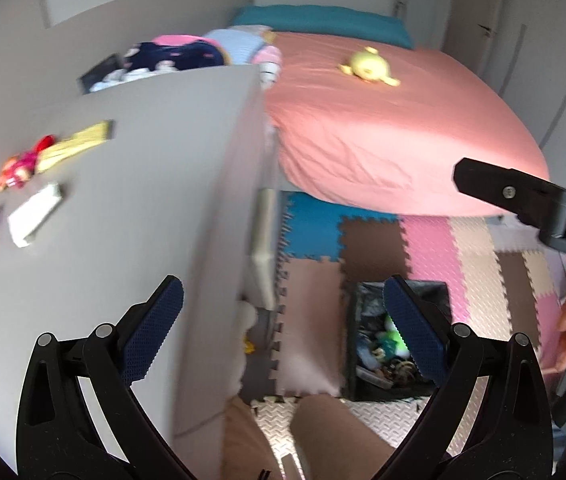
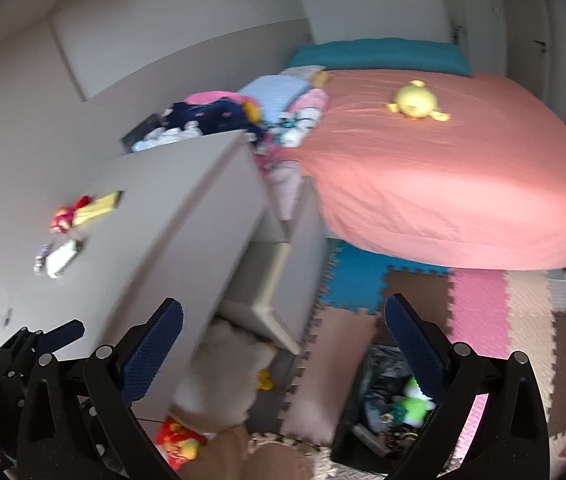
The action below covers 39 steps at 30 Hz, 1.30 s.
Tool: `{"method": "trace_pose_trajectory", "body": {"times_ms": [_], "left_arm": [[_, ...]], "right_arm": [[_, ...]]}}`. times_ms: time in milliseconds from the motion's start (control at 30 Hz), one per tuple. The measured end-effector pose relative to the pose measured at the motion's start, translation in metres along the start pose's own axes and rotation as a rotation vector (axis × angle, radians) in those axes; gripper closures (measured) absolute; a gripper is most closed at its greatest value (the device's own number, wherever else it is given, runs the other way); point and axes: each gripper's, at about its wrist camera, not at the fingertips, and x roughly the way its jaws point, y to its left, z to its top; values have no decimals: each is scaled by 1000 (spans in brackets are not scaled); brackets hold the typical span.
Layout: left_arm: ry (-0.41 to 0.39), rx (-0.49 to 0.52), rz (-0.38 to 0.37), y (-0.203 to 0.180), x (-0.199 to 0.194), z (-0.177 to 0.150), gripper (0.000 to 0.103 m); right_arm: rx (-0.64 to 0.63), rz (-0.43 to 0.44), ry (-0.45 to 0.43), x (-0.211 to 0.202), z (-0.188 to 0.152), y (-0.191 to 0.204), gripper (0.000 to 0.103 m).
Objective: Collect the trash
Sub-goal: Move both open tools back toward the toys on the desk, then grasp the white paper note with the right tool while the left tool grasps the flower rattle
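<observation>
wrappers (image 1: 33, 216) on desk (blurry)

Motion blur smears the scraps (image 1: 35, 220) at the left of the table (image 1: 143, 184), so their kind is unreadable. The bin (image 1: 395, 344) at lower centre is partly hidden behind a finger; its contents blur together.

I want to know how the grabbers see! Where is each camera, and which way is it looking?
Left wrist: on the open left gripper, looking over the grey cabinet top toward the bed; the person's knees show.
Right wrist: on the open right gripper, facing likewise; the left gripper shows at the left.
Shared: cabinet, bed, black trash bin.
</observation>
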Motion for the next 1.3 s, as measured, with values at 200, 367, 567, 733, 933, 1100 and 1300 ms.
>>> {"method": "trace_pose_trajectory", "body": {"times_ms": [200, 367, 567, 733, 933, 1100, 1300], "left_arm": [[-23, -96, 71, 68, -14, 1, 6], [-36, -177, 132, 122, -24, -6, 6], [-34, -260, 191, 182, -30, -15, 6], [-30, -356, 237, 237, -31, -23, 6], [-32, -429, 293, 287, -29, -27, 6], [-30, -475, 314, 322, -26, -30, 6], [-9, -505, 320, 347, -14, -35, 6]], "right_arm": [[-80, 58, 17, 17, 19, 62, 3], [-146, 135, 48, 38, 32, 116, 3], [-200, 209, 82, 63, 41, 173, 3], [-262, 256, 119, 85, 48, 227, 3], [-314, 280, 149, 113, 56, 273, 5], [-369, 290, 199, 136, 50, 302, 18], [-455, 246, 248, 172, 29, 333, 29]]}}
